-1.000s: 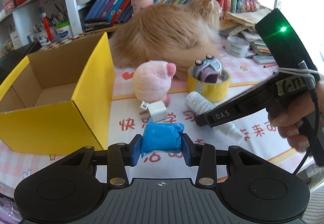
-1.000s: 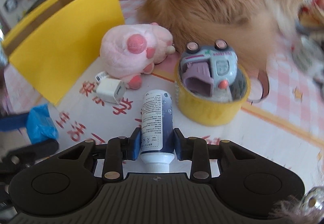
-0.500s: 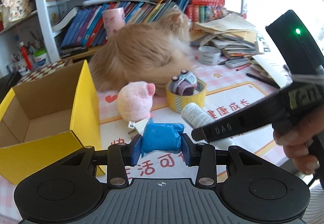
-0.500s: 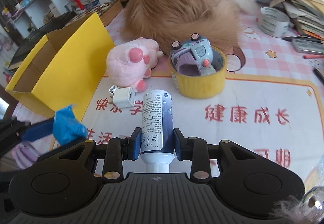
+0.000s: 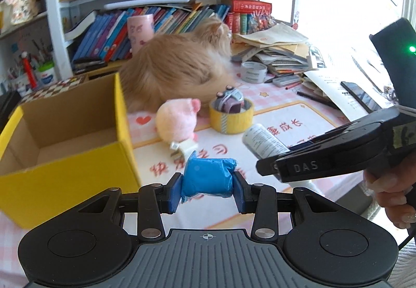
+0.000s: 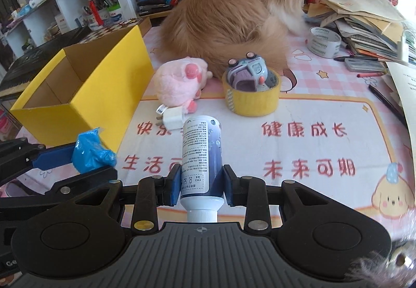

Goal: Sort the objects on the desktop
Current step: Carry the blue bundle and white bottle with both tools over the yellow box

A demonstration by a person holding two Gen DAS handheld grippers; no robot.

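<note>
Clamping blue packet [image 5: 208, 177] in left tool [image 5: 207, 190], right tool [image 6: 200, 187] gripping bottle [image 6: 201, 155], cat [image 6: 228, 25] (curled) behind yellow box [image 6: 114, 85]

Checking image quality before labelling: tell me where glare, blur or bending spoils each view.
Left wrist view: window light blows out the upper right, washing out the papers; shelf posts bow from fisheye; the cat is slightly soft. Right wrist view: evenly lit and sharp on the bottle and yellow box; edges curve, a blurred furry patch sits bottom right.
</note>
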